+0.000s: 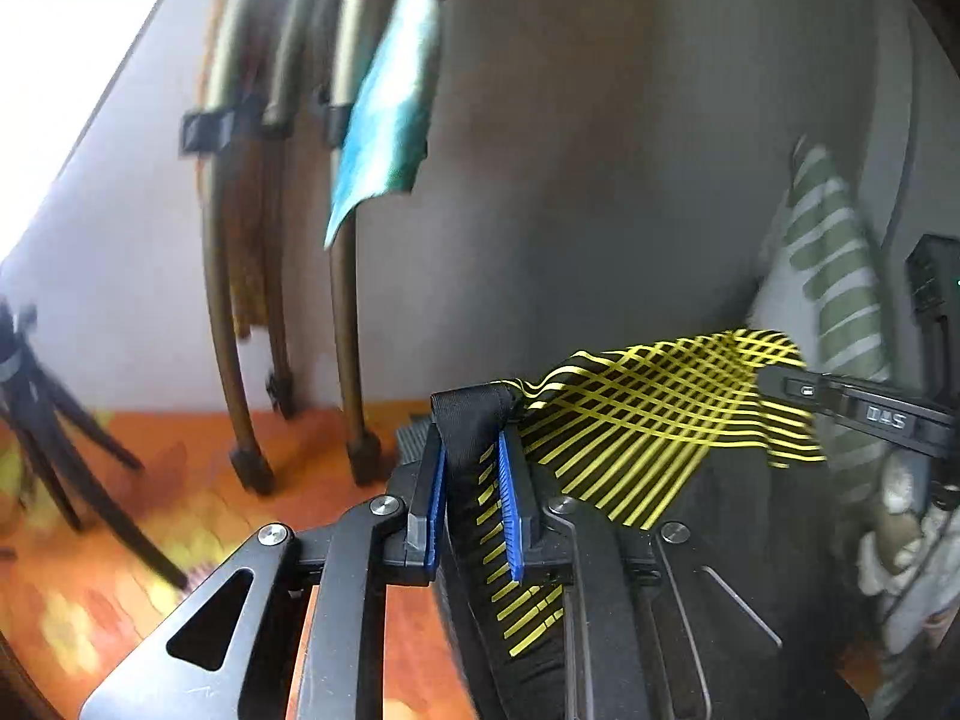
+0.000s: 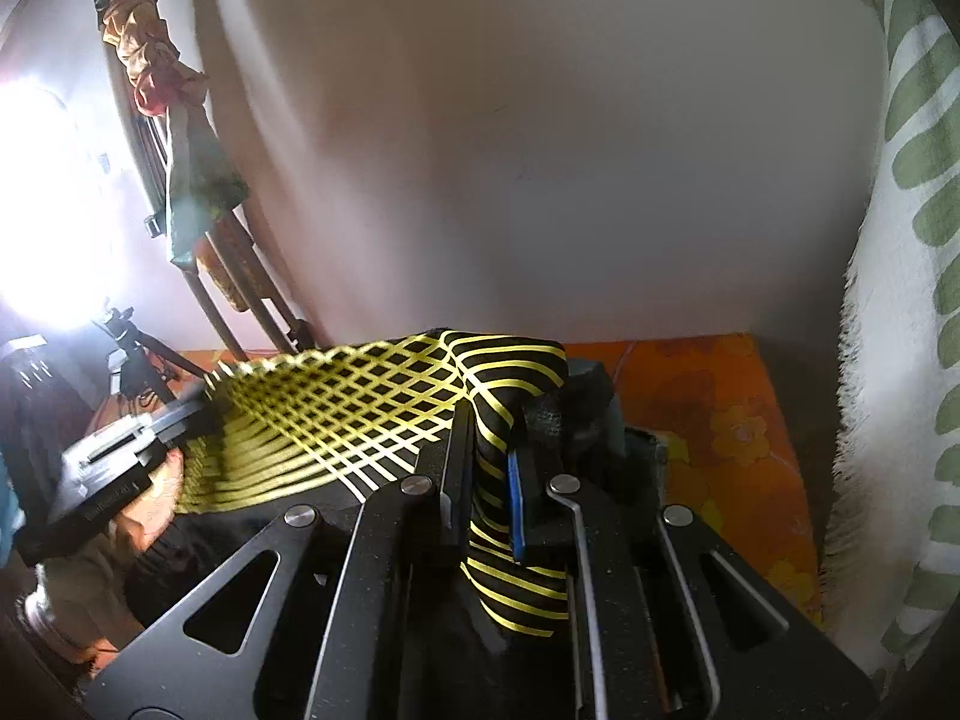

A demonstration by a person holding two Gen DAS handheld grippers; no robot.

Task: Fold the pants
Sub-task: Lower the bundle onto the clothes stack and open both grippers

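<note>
Pants (image 1: 648,414) stretch between left claw (image 1: 474,498) and right claw (image 2: 489,480).

Both fisheye views bend hard at the rims, with dark corners. In the left wrist view daylight blows out the upper left corner to white, and motion blur smears the hanging teal cloth (image 1: 384,102), the black tripod (image 1: 54,432) and the orange patterned floor (image 1: 120,570). In the right wrist view a white glare (image 2: 42,204) floods the left edge and washes a haze over the pale plaster wall (image 2: 540,150). The black-and-yellow striped pants (image 2: 336,414) stay fairly sharp, dim in shadow lower down.
</note>
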